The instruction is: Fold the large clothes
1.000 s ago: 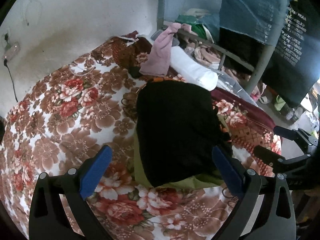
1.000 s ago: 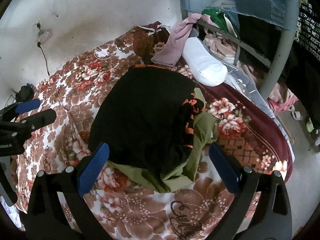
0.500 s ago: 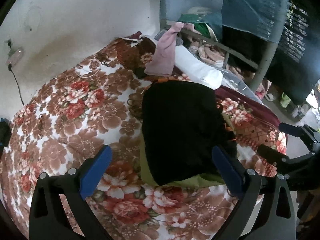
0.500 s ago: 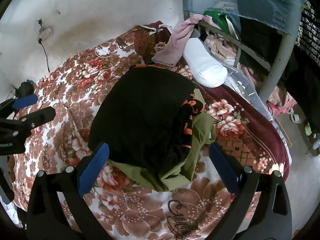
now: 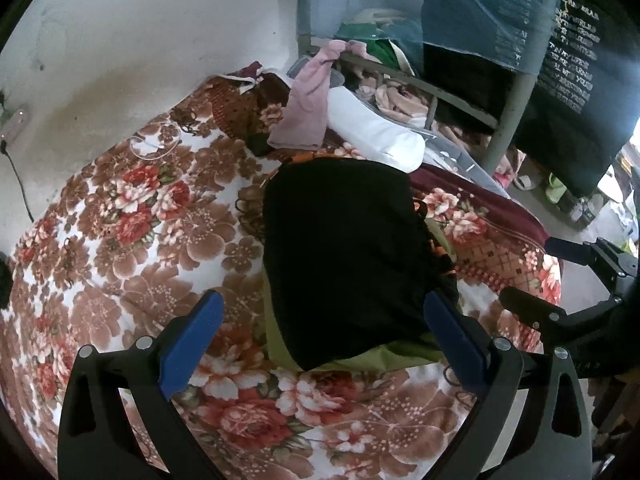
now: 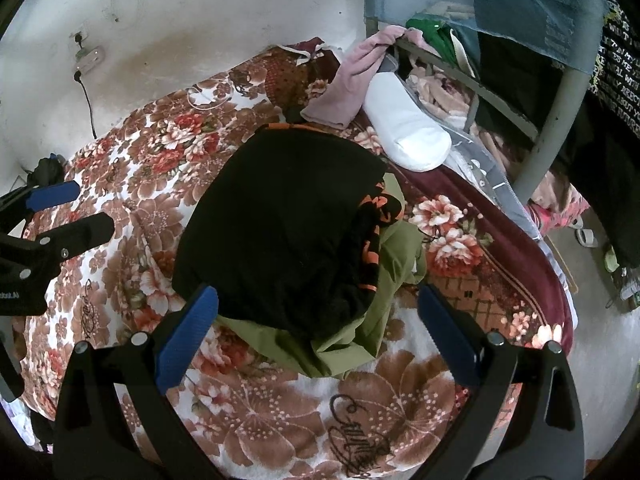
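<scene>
A folded black garment (image 5: 344, 248) with orange print on its edge (image 6: 376, 224) lies on top of a folded olive-green garment (image 6: 384, 280) on the floral blanket (image 5: 140, 240). My left gripper (image 5: 320, 320) is open and empty, held above the near edge of the stack. My right gripper (image 6: 316, 320) is open and empty too, above the near edge of the stack on its right side. Each gripper shows in the other's view: the right gripper (image 5: 560, 280) at the right edge, the left gripper (image 6: 60, 216) at the left edge.
A white pillow (image 6: 408, 128) and a pink cloth (image 6: 352, 84) lie behind the stack. A grey metal bed frame (image 6: 552, 120) with hanging clothes stands at the right. A white wall (image 5: 140, 40) with a socket and cable (image 6: 86, 76) bounds the far side.
Both grippers have drawn back slightly from the stack and stayed open. The clothes have not moved.
</scene>
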Tool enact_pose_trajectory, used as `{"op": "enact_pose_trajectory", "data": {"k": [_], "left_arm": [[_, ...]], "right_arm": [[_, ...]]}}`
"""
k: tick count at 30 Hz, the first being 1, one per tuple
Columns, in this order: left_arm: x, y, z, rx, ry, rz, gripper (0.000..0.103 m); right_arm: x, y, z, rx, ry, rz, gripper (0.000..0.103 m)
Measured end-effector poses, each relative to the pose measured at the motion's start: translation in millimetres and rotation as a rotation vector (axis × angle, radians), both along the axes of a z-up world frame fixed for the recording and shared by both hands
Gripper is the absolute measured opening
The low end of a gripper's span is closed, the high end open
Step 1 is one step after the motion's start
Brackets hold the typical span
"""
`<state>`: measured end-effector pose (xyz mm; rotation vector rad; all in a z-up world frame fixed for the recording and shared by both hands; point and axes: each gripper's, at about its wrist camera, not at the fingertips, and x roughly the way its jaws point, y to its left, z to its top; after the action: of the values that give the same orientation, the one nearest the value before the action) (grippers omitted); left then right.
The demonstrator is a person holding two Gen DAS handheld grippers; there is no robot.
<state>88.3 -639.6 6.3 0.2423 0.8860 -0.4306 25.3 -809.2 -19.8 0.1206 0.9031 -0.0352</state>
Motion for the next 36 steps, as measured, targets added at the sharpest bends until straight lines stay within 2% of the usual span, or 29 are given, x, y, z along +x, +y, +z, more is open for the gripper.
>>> {"op": "enact_pose_trajectory", "data": {"k": [13, 21, 36], "left_arm": [[0, -1, 2, -0.023, -0.001, -0.012, 0.098], [1, 0, -1, 0.013, -0.015, 0.009, 0.098], [-1, -7, 3, 0.004, -0.003, -0.048, 0.098]], "right_arm": [[-6, -2, -1, 0.003, 0.006, -0.013, 0.098], [-12, 1, -5, 0.003, 0.017, -0.021, 0.098], [-17, 3, -8, 0.008, 0.031, -0.028, 0.098]]}}
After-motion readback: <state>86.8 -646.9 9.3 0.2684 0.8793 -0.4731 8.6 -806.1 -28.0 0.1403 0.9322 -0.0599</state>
